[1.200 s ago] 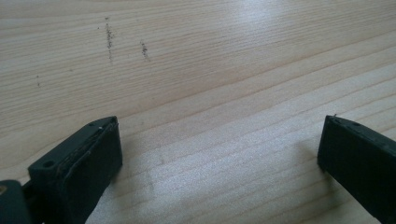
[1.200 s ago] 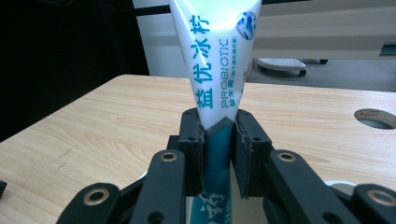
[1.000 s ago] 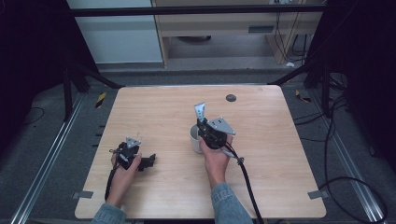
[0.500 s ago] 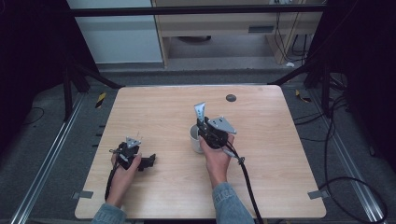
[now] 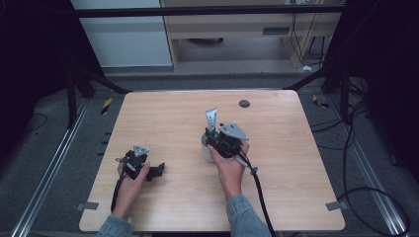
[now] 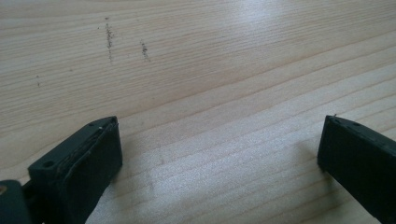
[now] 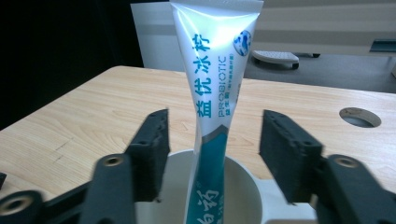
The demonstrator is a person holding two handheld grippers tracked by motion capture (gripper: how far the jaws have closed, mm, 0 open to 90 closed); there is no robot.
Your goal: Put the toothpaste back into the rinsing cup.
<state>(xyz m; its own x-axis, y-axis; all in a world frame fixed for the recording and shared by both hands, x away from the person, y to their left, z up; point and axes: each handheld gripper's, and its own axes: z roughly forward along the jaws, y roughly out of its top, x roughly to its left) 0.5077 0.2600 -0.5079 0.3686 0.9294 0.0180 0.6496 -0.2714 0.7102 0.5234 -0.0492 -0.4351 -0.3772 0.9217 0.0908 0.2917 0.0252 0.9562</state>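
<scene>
A pale wooden table (image 5: 296,163) with a round hole (image 5: 244,103) bears a white cup (image 5: 207,148).

We see a pale wooden table (image 5: 296,163) with rounded corners and a small round hole (image 5: 244,103) near its far edge. It stands on a grey floor (image 5: 375,163), where black cables (image 5: 365,192) trail at the right and metal rails (image 5: 47,173) run at the left. 2 yellow-and-black markers (image 5: 106,105) lie by the table's far corners. Behind the table stand a white panel (image 5: 123,34) and a light wooden bench (image 5: 247,24). Both sides fall into darkness. Soft light gleams on the tabletop.
</scene>
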